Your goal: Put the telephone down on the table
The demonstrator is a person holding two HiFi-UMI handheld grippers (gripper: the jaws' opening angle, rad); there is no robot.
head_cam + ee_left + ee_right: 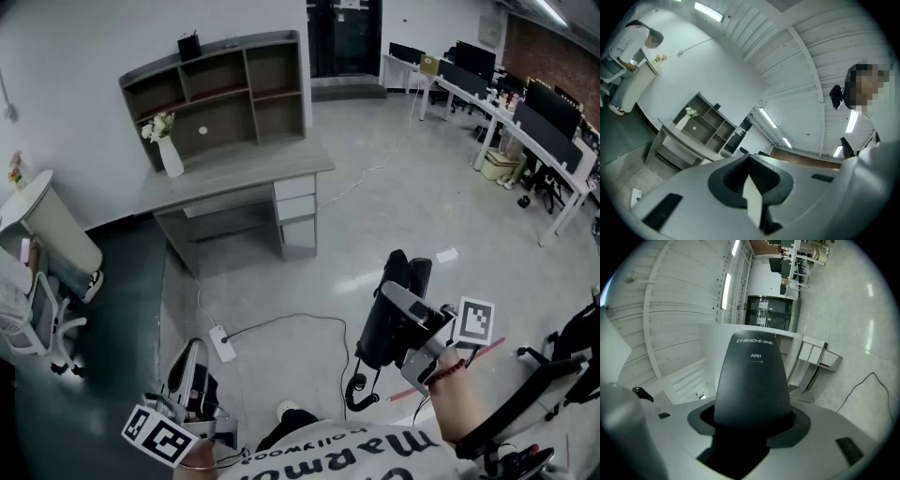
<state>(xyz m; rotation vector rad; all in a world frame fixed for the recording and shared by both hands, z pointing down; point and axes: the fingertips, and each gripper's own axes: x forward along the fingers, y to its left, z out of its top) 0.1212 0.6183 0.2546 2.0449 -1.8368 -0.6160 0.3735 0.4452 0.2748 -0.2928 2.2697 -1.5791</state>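
My right gripper is shut on a black telephone, held in the air above the floor at the lower right of the head view. Its coiled cord hangs below. In the right gripper view the telephone fills the space between the jaws and sticks out forward. The grey table, with a shelf unit on top, stands well ahead by the wall, and also shows as the table. My left gripper hangs low at the bottom left, shut with nothing in it.
A white vase of flowers stands on the table's left part. A power strip and its cable lie on the floor. White desks with monitors line the right side. An office chair is at the left. A person stands far left.
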